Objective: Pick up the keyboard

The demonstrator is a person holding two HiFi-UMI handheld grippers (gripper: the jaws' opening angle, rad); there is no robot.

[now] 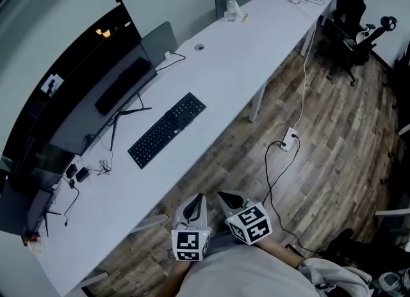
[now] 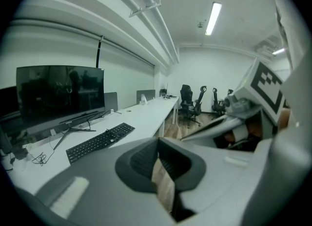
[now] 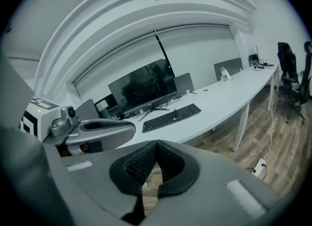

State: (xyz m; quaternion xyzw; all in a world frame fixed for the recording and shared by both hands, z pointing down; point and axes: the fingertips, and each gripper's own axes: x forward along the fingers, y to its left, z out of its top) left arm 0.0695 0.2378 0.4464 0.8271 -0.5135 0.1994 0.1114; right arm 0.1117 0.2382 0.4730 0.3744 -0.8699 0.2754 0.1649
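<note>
Keyboard (image 1: pixel 167 130) on white desk (image 1: pixel 243 52), left claw (image 1: pixel 196 201) and right claw (image 1: pixel 227 197) closed

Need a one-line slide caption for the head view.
Left gripper and right gripper, both shut and empty, held short of the desk; keyboard lies untouched before the monitor.

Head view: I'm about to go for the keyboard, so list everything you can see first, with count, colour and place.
keyboard: one, black, lying angled on the desk in front of the monitor
monitor: one, black, screen dark, at the desk's back edge
desk: one, white, long, running diagonally
divider panels: two, grey, along the back edge
office chairs: at least two, black, at the far end
power strip: one, white, on the wood floor
cable: black, looping across the floor
left gripper: grey, jaws together, empty, off the desk
right gripper: grey, jaws together, empty, beside the left gripper
</note>
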